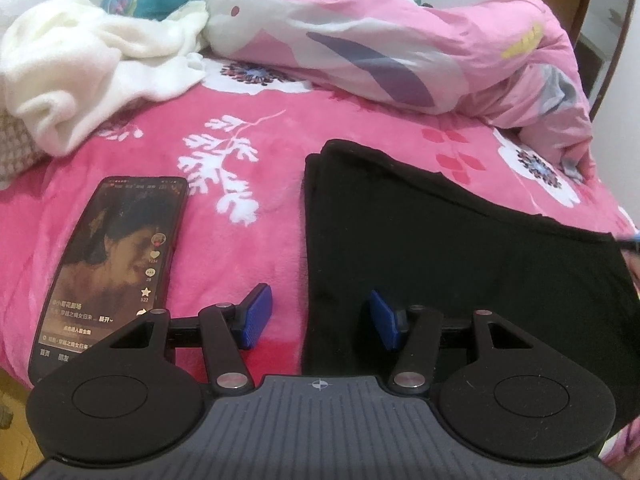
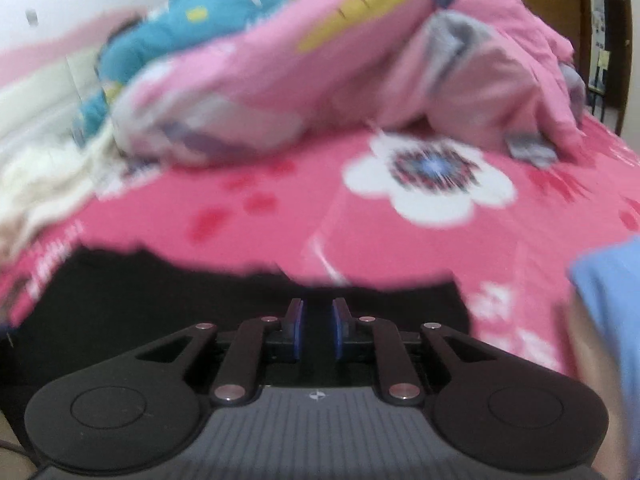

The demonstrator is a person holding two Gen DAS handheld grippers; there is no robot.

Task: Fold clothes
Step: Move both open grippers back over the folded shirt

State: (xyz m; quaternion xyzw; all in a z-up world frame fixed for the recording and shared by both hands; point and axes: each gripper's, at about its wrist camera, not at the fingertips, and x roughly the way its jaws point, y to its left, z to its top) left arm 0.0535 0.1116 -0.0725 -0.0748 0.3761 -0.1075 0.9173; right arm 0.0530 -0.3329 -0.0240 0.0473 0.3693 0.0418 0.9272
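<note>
black garment (image 1: 460, 264) lying on the pink bed (image 1: 248, 248); left tool (image 1: 320, 322) open astride its left edge; right tool (image 2: 318, 330) nearly closed above it, grip uncertain.

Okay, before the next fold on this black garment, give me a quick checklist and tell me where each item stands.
1. Black garment lying flat on the pink blanket: ok.
2. Left hand-held gripper open, straddling the garment's left edge: ok.
3. Right hand-held gripper gripping fabric: cannot tell; narrow gap, blurred view.
4. Phone clear of the garment: ok.
5. White towel and pink quilt off the garment: ok.
</note>
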